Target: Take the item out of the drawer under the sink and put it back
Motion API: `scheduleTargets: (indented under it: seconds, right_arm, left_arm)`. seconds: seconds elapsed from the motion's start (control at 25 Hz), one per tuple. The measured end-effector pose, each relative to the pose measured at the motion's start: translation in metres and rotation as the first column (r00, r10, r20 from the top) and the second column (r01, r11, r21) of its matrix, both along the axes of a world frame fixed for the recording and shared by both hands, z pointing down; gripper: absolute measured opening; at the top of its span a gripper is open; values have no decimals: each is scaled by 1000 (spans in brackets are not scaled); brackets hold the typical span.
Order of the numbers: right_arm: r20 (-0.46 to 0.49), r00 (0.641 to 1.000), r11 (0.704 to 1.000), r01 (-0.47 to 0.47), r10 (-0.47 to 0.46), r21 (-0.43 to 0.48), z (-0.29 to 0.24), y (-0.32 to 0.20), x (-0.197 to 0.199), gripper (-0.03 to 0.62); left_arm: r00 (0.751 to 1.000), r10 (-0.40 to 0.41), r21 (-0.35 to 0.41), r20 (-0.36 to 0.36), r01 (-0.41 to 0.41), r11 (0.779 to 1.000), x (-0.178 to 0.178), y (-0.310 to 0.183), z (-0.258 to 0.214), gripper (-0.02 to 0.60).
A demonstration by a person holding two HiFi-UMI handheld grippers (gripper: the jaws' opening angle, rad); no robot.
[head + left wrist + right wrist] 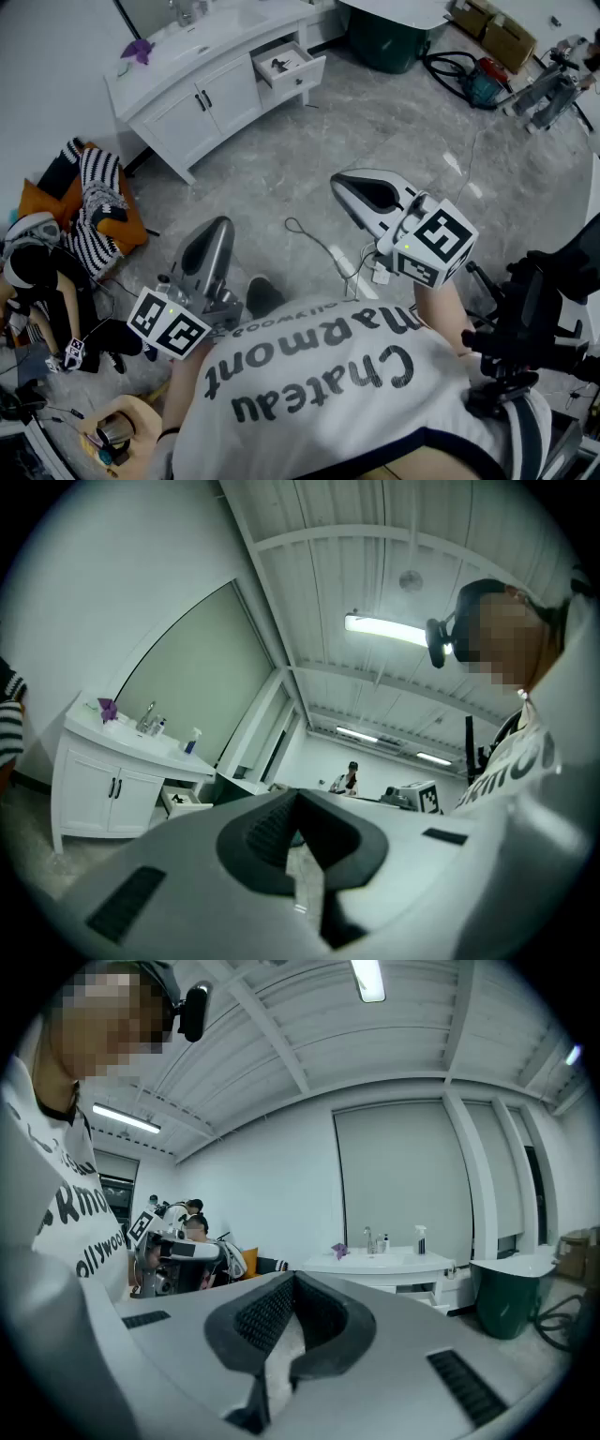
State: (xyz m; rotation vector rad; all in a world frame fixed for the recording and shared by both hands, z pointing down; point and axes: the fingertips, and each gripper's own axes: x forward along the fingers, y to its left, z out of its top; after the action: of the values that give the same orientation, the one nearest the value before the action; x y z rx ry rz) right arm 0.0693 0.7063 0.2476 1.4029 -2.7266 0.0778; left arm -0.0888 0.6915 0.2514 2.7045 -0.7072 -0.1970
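The white sink cabinet stands far off at the upper left of the head view. Its drawer is pulled open, with a small dark item lying inside. Both grippers are held close to the person's chest, well away from the cabinet. My left gripper is shut and empty, its jaws pointing towards the cabinet. My right gripper is likewise shut with nothing in it. In the left gripper view, the left gripper sees the open drawer small at the left. In the right gripper view, the right gripper points at the cabinet.
A dark green bin stands right of the drawer. Cables trail over the marble floor between me and the cabinet. A seated person and striped cushions are at the left. Black equipment crowds the right, and a purple cloth lies on the countertop.
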Motion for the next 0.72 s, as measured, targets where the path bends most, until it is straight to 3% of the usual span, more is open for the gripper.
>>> scheduleTargets:
  seconds: [0.44, 0.72]
  right_arm:
    - [4, 1000, 1000, -21, 21, 3, 3, 4, 11, 12]
    - [87, 996, 999, -34, 33, 13, 9, 2, 22, 12]
  left_arm:
    - [1000, -12, 3, -1, 12, 1000, 4, -5, 3, 9]
    - [993, -75, -48, -93, 71, 996, -9, -18, 7, 9]
